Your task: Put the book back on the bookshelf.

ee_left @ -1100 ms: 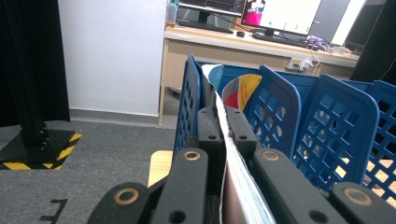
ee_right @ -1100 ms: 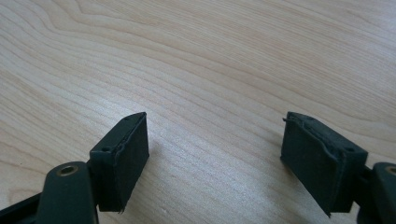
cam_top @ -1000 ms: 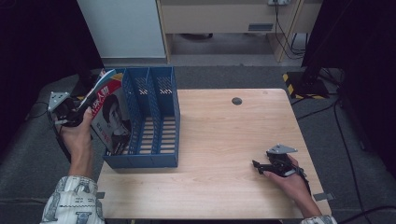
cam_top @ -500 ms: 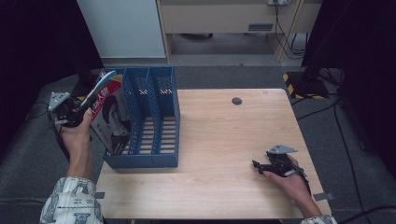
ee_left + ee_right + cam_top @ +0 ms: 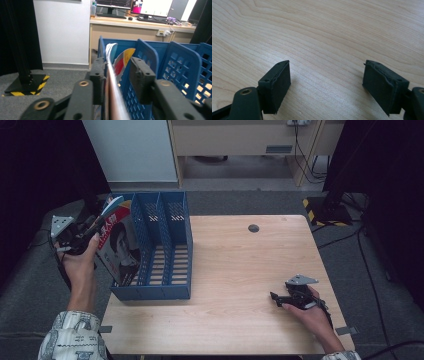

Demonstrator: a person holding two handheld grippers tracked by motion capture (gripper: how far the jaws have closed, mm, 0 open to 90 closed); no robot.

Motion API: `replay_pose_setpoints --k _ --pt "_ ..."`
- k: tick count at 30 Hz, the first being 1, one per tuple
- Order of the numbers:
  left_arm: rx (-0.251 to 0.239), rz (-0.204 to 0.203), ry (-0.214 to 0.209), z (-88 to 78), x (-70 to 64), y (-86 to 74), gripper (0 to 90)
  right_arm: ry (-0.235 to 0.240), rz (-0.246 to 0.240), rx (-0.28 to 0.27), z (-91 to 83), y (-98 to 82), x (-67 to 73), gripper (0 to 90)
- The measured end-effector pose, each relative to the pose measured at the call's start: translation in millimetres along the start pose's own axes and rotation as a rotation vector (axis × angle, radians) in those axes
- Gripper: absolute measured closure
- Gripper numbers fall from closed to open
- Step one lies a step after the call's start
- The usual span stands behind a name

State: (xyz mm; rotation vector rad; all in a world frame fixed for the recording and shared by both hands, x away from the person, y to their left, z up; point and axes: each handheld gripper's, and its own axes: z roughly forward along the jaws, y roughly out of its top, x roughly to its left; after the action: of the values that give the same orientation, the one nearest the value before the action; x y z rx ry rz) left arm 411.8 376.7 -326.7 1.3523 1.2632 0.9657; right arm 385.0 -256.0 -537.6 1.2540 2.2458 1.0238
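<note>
The magazine [image 5: 116,242] stood in the rack's [image 5: 165,290] leftmost slot. The left gripper [image 5: 117,75] had just been opening its jaws, the magazine loose between them; it should withdraw straight, without snagging pages. The right gripper [image 5: 280,298] rested open on the table [image 5: 240,260], right of the rack.

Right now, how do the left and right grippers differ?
The left gripper is raised beside the blue file rack, its jaws just opened, with a magazine between them; the right gripper rests low over the bare wooden table, jaws wide apart with nothing between them. The left points at the rack's leftmost slot; the right points across the tabletop. Both have black jaws and are hand-held.
</note>
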Motion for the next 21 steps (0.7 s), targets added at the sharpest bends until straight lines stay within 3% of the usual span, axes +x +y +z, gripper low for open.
replay_pose_setpoints --k 2,8,21 --pt "0.0 0.048 -0.007 -1.8 -5.6 4.9 57.2 0.0 -0.001 0.001 0.0 0.0 0.2 21.9" --pt "0.005 0.123 -0.025 -5.5 -17.2 17.1 42.3 0.0 0.001 0.005 0.0 -0.1 0.9 20.9" --pt "0.052 0.166 -0.109 -1.9 -31.0 22.6 23.0 -0.002 -0.015 0.017 1.0 0.3 2.7 16.2"
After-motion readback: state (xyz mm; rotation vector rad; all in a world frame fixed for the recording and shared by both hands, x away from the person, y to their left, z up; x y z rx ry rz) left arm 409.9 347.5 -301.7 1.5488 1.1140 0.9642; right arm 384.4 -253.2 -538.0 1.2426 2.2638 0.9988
